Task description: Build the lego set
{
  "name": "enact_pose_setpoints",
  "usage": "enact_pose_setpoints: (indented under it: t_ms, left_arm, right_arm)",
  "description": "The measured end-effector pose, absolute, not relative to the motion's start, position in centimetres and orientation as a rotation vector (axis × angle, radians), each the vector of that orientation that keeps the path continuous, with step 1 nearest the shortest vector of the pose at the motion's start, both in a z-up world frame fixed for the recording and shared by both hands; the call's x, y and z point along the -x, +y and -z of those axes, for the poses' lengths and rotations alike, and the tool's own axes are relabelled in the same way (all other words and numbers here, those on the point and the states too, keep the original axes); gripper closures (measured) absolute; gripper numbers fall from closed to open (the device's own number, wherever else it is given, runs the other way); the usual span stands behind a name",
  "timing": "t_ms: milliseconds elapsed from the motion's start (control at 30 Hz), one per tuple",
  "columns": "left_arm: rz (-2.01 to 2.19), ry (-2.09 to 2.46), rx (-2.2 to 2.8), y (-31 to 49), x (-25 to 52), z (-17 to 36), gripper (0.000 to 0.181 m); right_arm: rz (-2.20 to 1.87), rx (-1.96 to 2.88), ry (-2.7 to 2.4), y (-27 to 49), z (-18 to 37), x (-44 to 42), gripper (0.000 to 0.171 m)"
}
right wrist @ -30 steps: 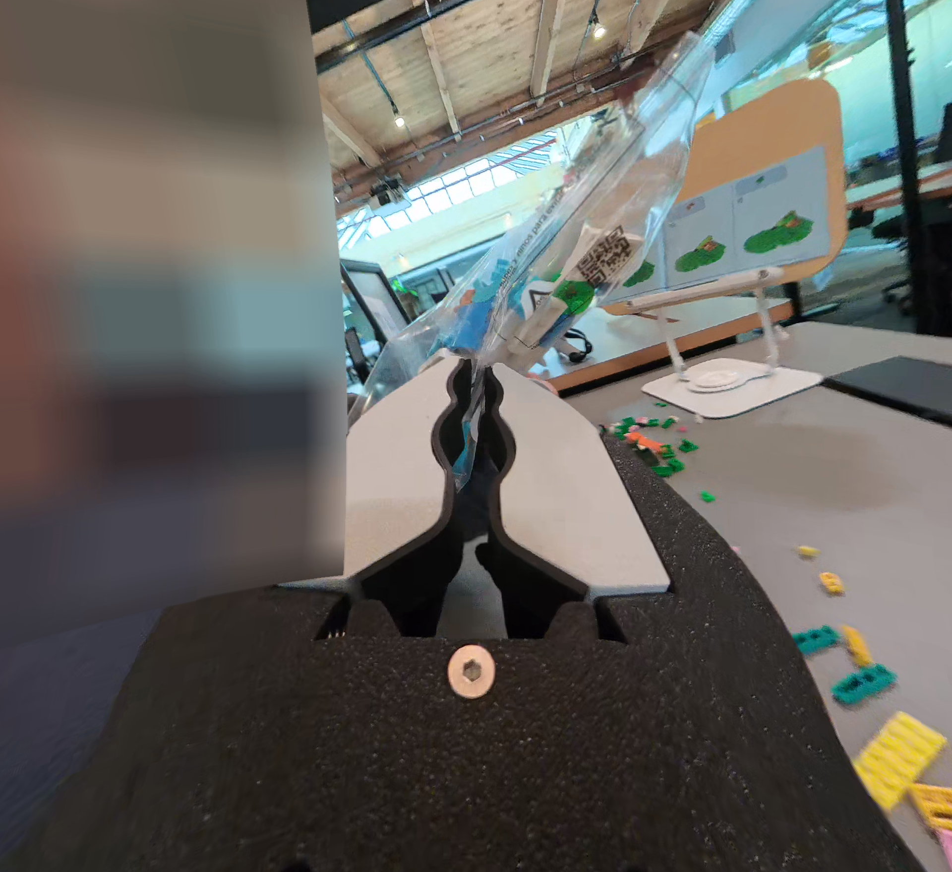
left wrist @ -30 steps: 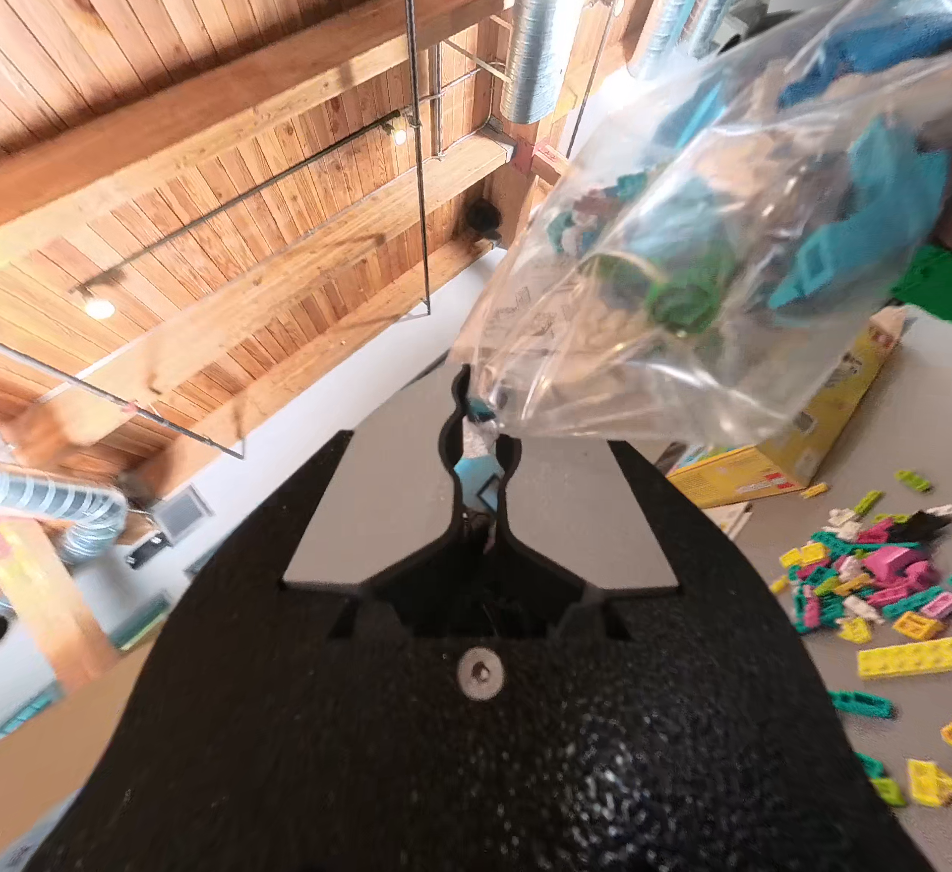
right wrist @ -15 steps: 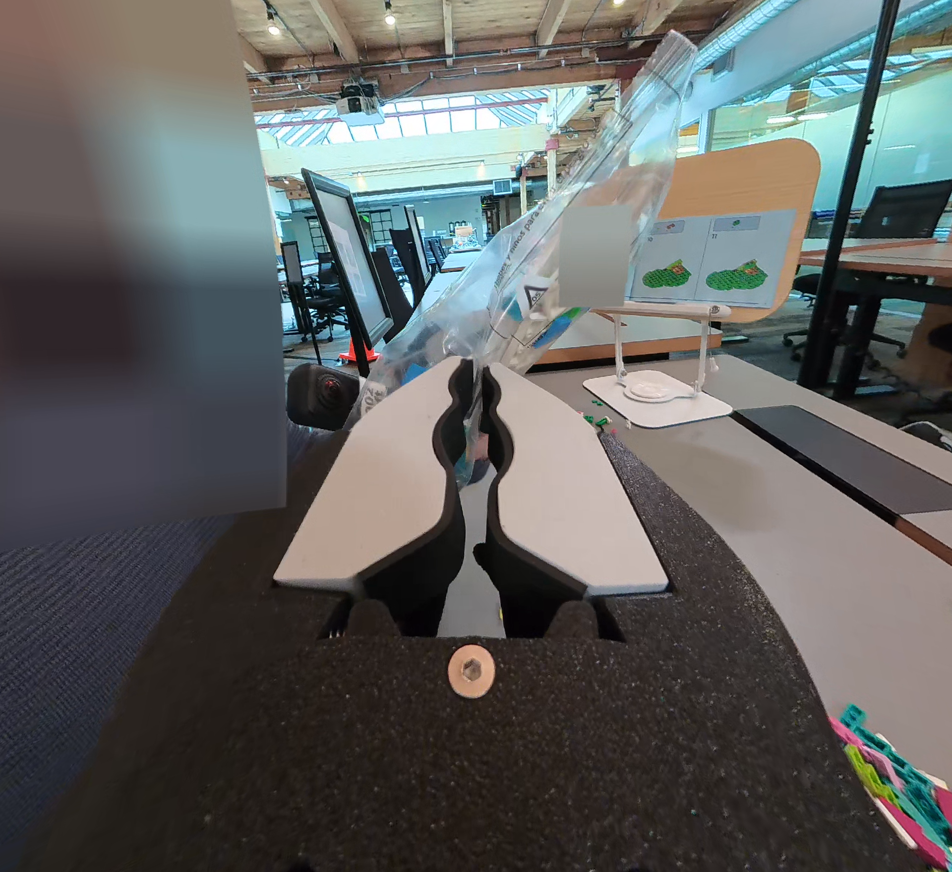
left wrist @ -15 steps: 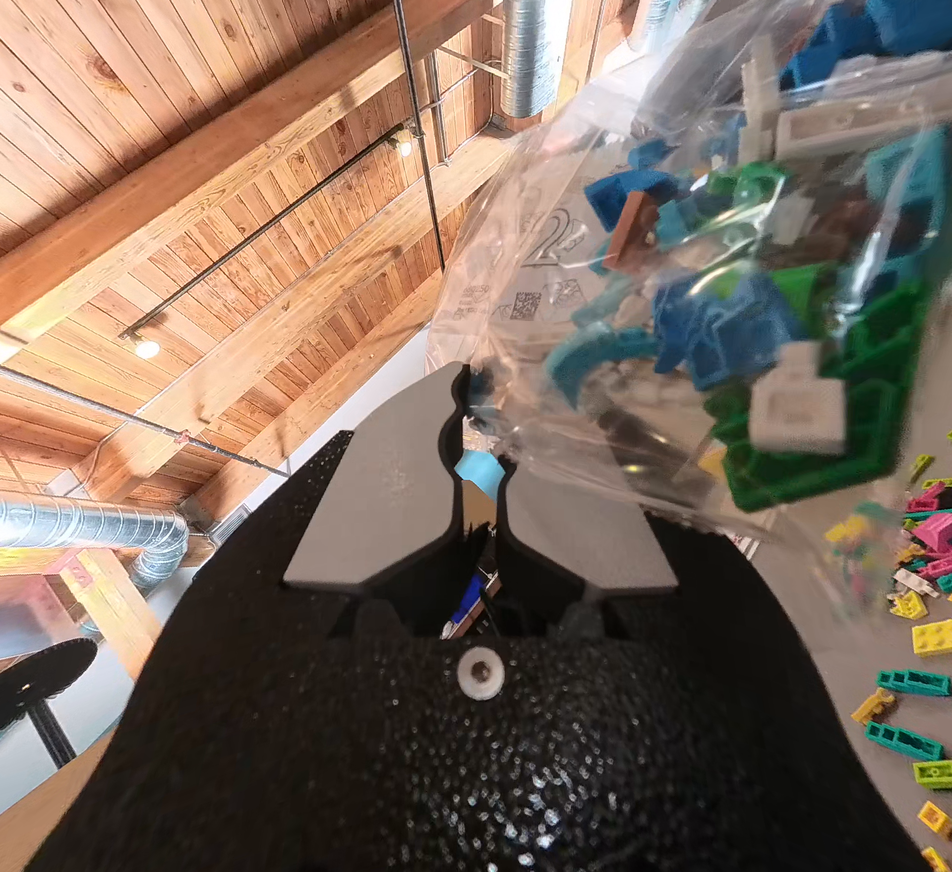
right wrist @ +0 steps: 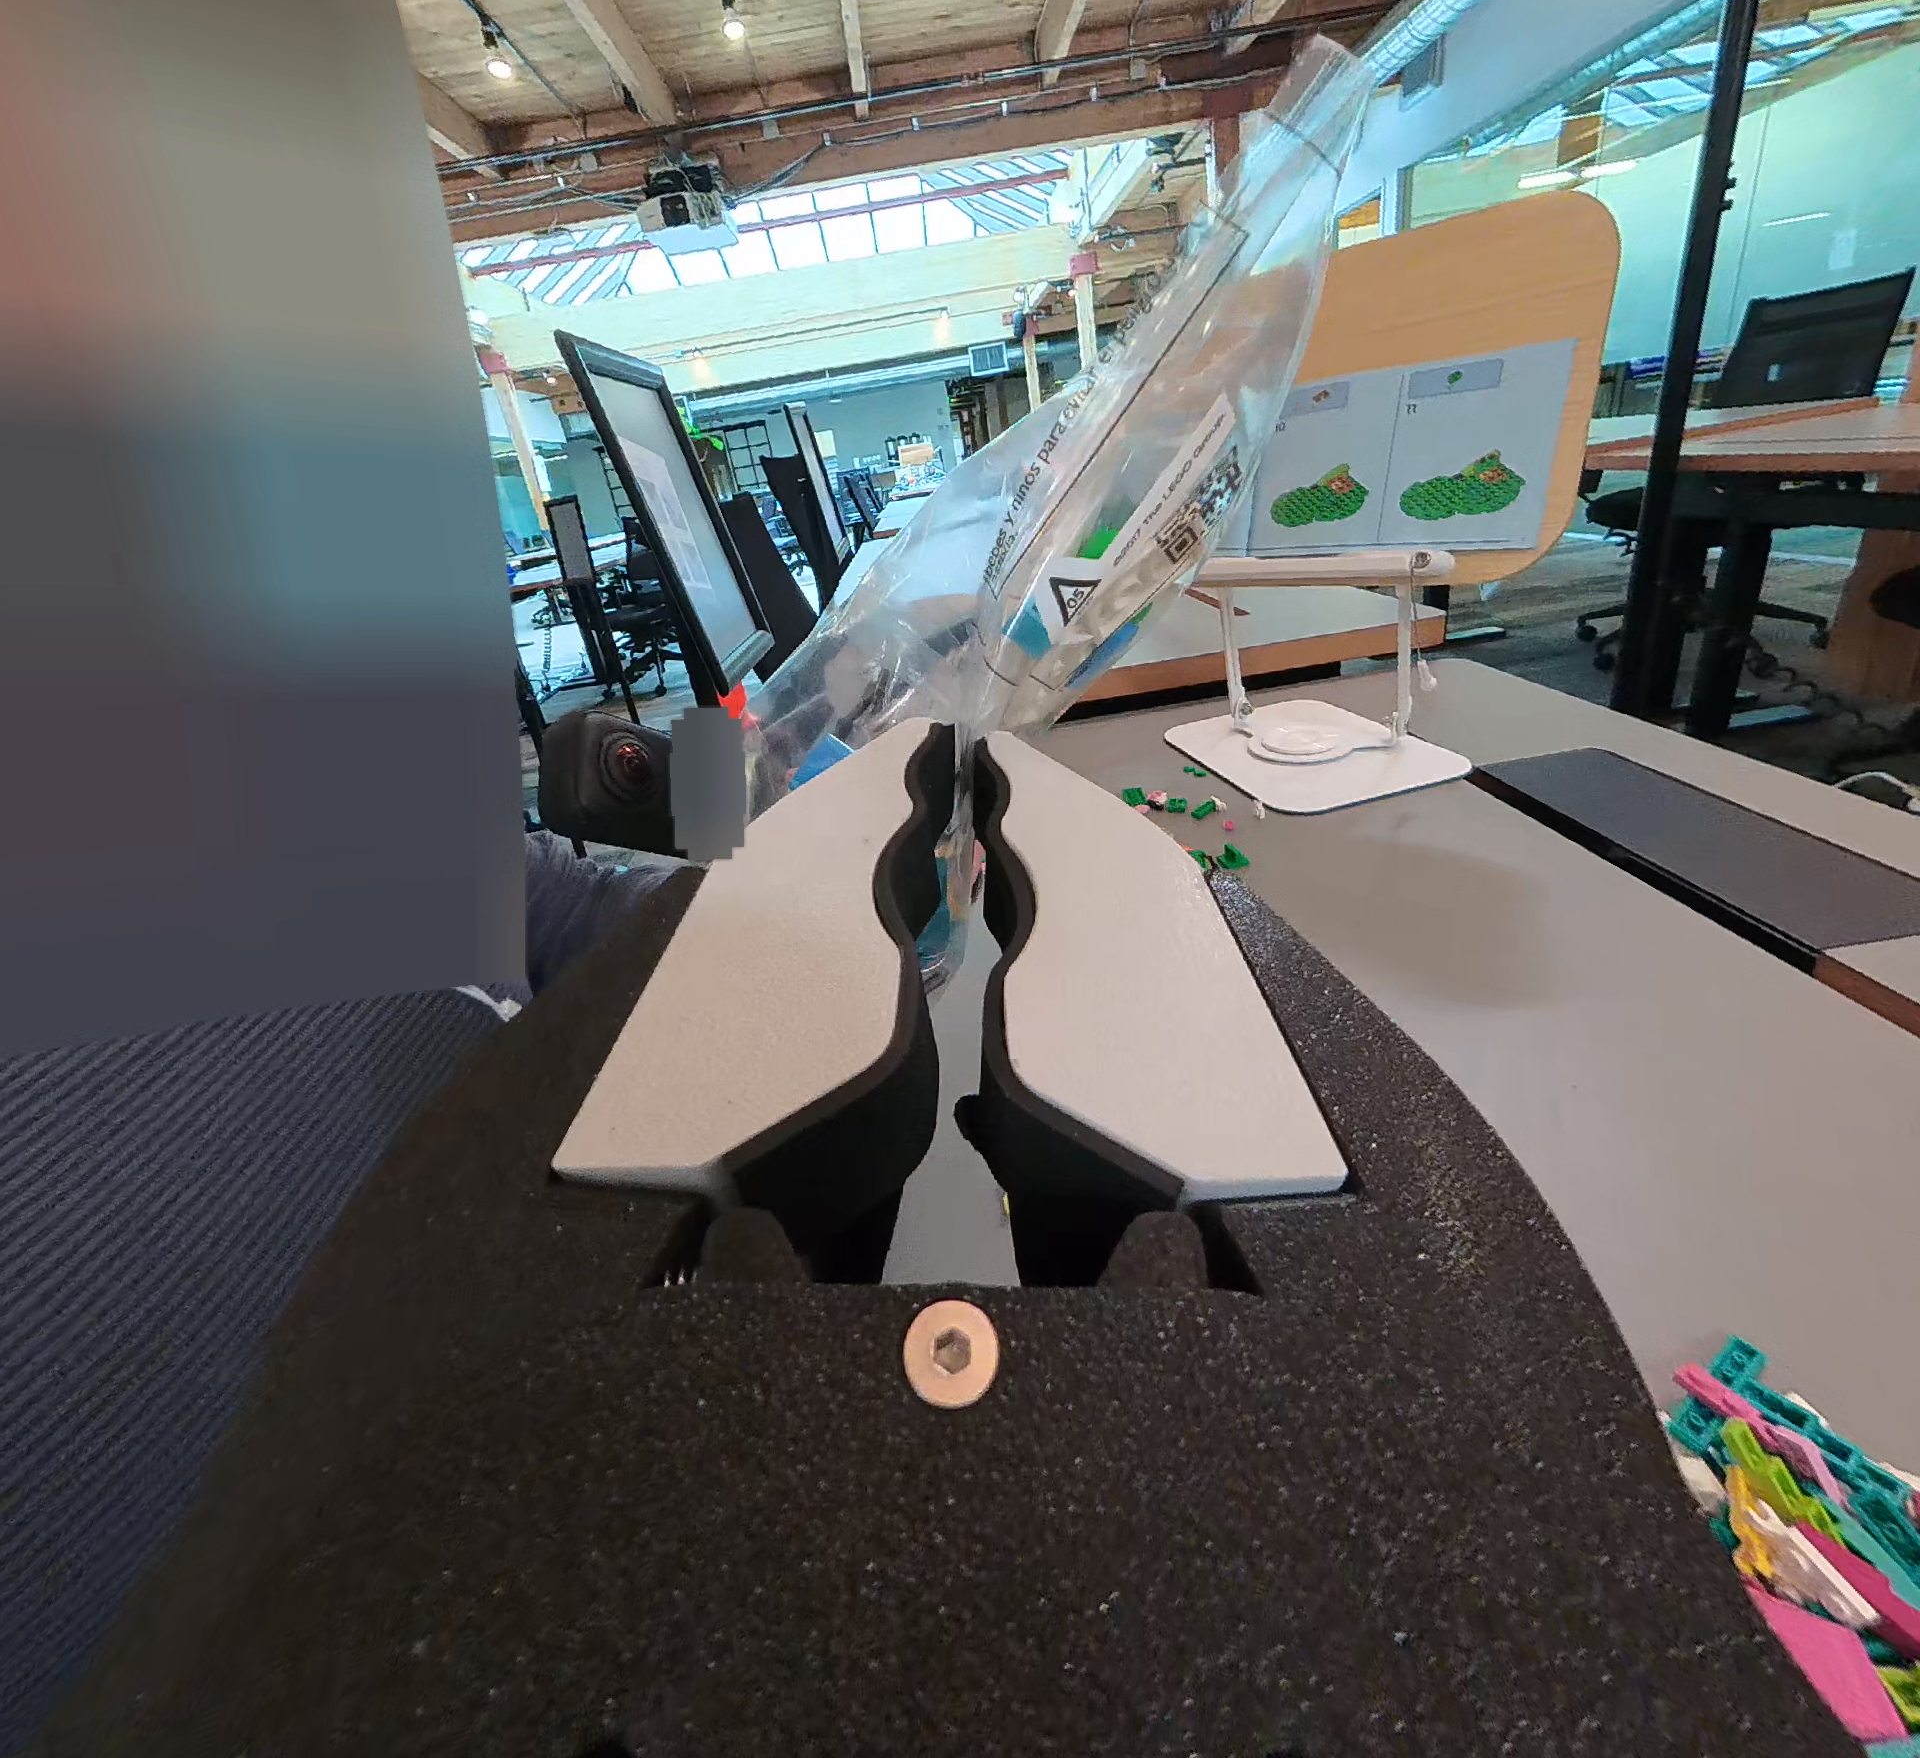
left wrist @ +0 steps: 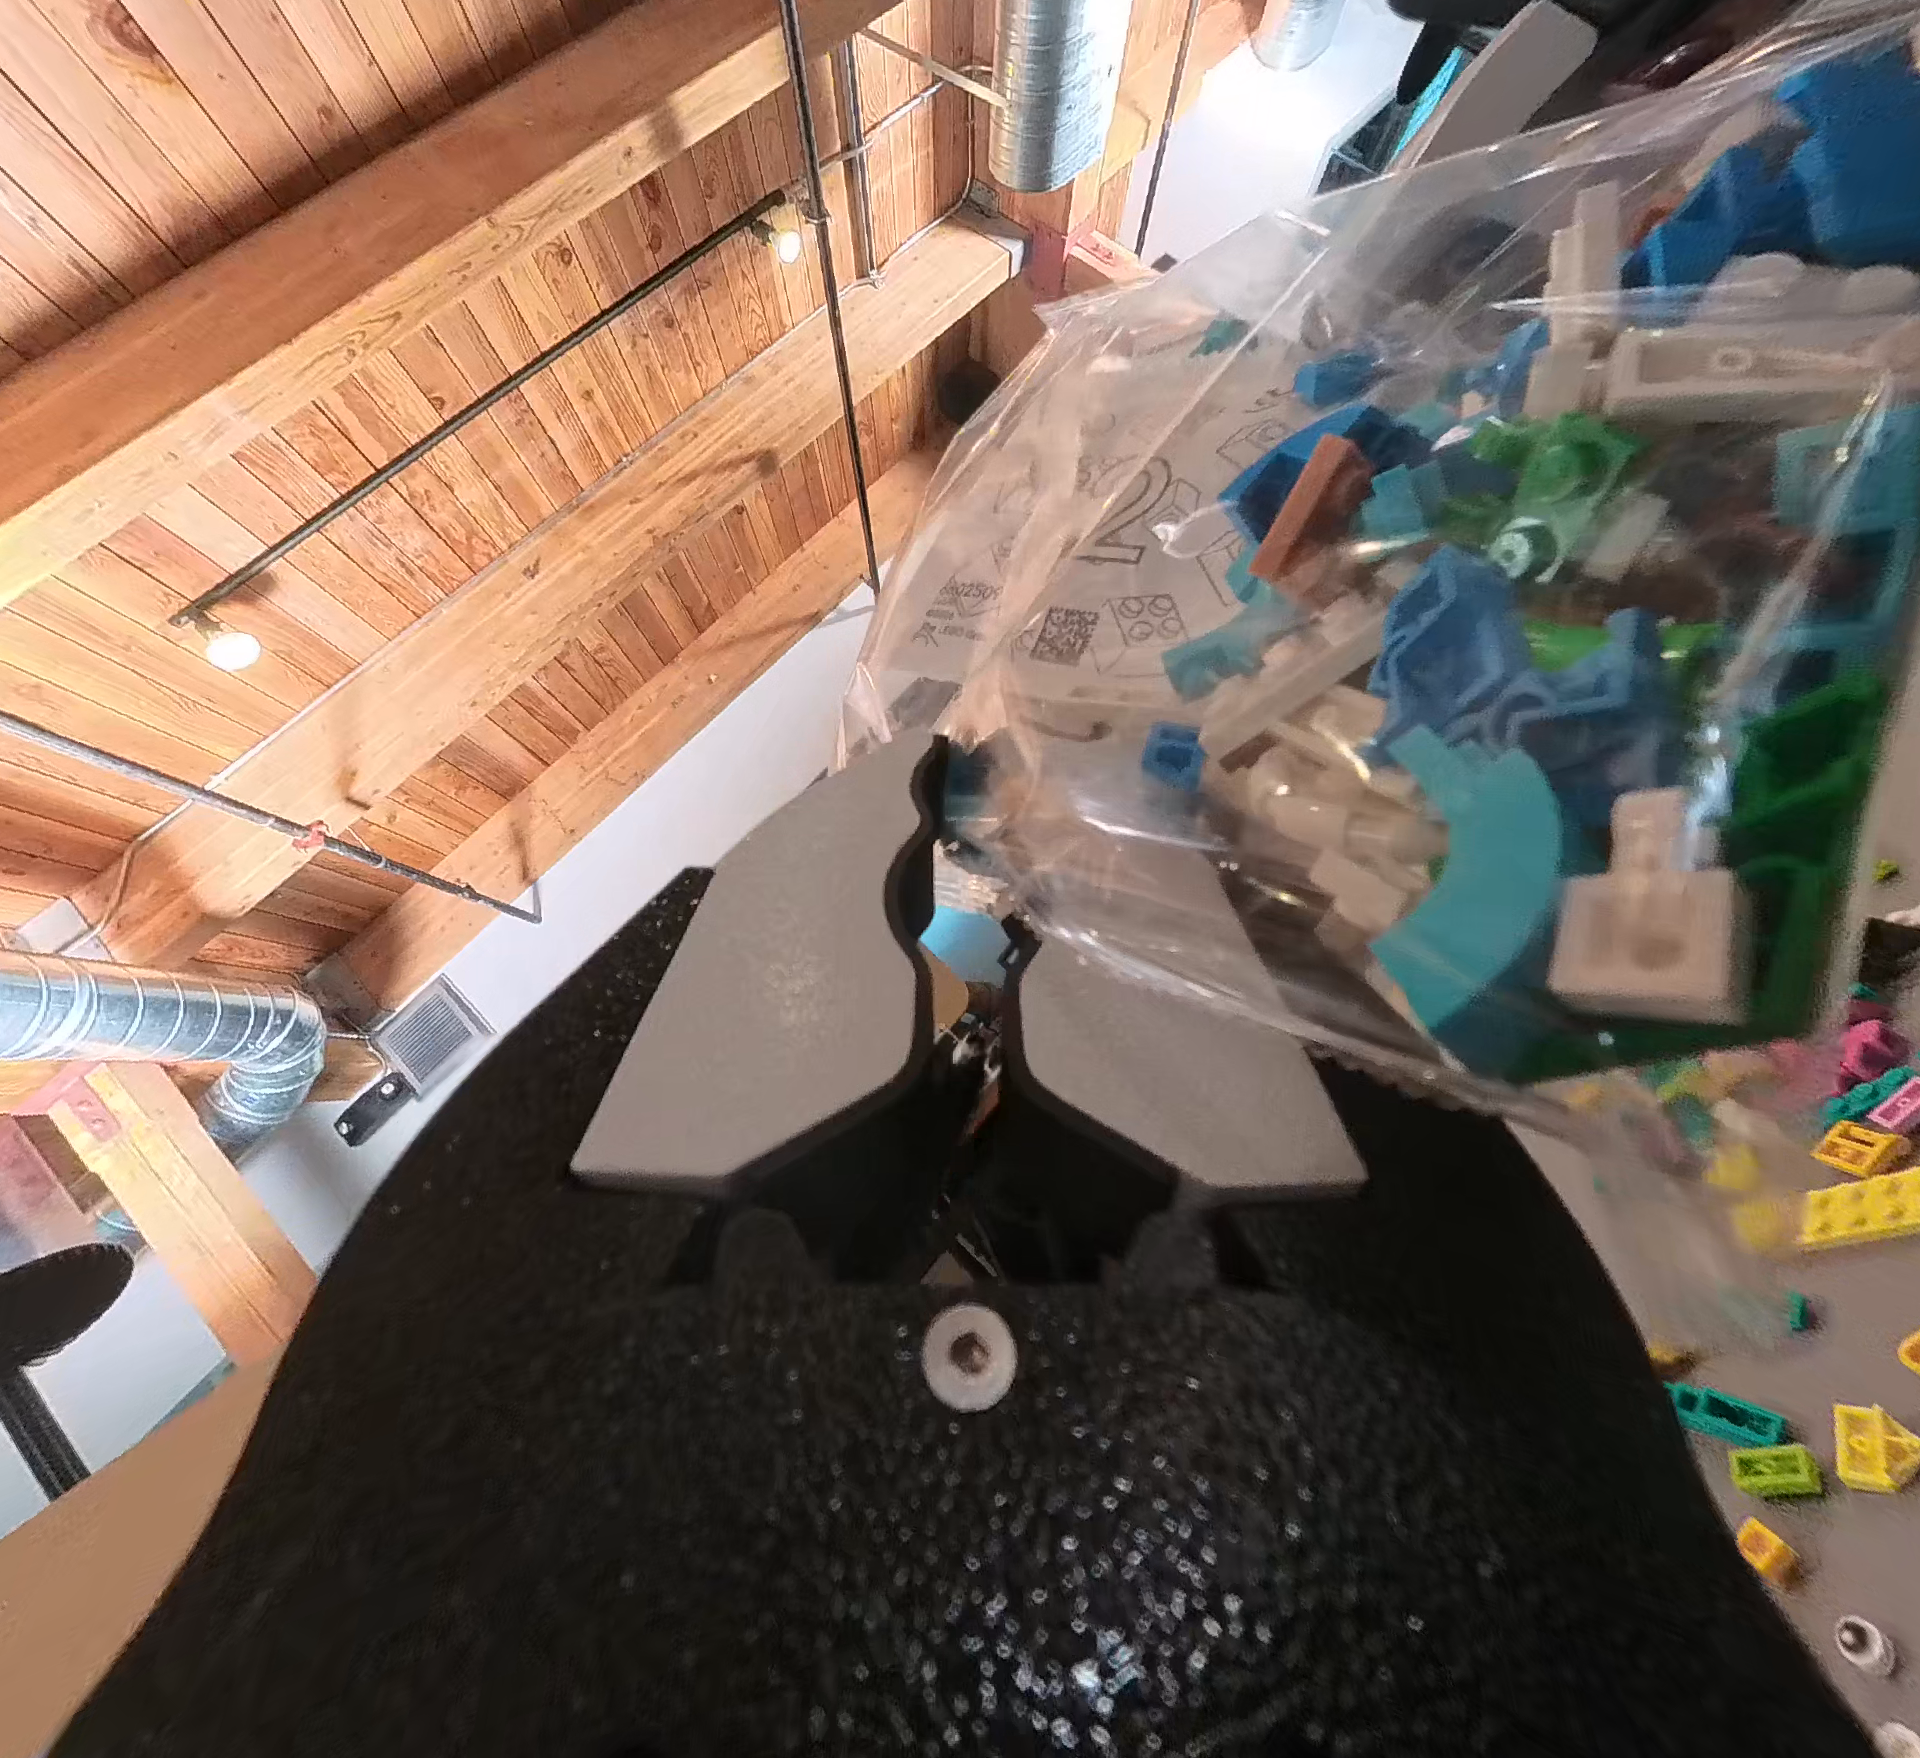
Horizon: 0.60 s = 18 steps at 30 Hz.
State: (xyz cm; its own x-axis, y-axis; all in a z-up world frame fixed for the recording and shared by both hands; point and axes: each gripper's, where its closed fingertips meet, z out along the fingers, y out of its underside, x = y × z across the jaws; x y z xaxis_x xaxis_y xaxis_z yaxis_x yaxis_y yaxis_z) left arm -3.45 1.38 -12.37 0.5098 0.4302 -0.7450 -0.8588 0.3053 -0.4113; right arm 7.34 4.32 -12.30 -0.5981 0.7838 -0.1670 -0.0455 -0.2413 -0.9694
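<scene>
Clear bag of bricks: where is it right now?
The clear bag is off the table, pinched between both grippers: upper right in the left wrist view, rising centre in the right wrist view.

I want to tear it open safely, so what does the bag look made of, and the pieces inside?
Bag: thin clear plastic film, glossy; it crinkles and shows glare. Pieces: hard moulded plastic, probably, with crisp edges and a slight sheen.

Black textured claw (left wrist: 971,835) bodies, grey finger plates (right wrist: 790,960), silver hex screw (right wrist: 950,1353) ea., navy ribbed sleeve (right wrist: 208,1241)
</scene>
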Motion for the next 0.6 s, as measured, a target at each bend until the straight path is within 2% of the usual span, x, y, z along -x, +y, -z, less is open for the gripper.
enact_pose_setpoints:
  t_ms: [500,600]
  left_arm:
    - [-0.875,0.539,1.012,1.2,5.3,14.1,0.173]
    - [-0.813,0.618,1.146,2.0,5.4,16.4,0.151]
  right_arm:
    - [-1.831,1.000,-1.488,4.3,13.1,-5.7,0.169]
    - [-1.731,1.027,-1.544,4.7,13.7,-4.9,0.171]
